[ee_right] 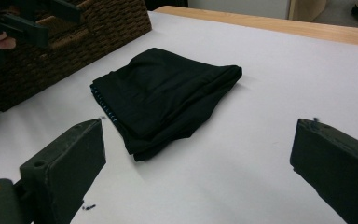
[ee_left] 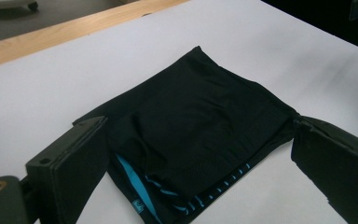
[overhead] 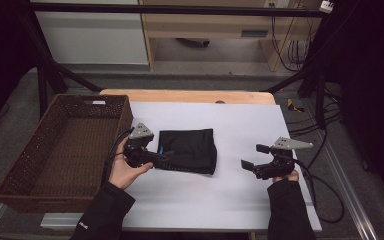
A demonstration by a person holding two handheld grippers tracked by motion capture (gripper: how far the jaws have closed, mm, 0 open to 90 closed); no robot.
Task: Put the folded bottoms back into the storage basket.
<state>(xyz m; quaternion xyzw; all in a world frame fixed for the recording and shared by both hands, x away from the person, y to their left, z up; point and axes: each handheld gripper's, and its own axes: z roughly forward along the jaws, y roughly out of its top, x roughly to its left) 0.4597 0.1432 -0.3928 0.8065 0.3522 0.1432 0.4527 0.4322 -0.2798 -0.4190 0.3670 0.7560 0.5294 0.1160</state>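
Now the folded black garment [overhead: 189, 150] is flanked by the spread left gripper [overhead: 164, 159]; right gripper [overhead: 250, 159], also spread, is kept apart. Blue trim [ee_left: 142, 191] is seen w/ left gripper view.

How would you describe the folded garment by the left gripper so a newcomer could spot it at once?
Start at the brown wicker basket on the left of the white table cover. Just right of it, near the middle of the cover, lies the folded black garment, with the open left gripper at its left edge. It is the one dark cloth there, with bright blue trim along one edge.
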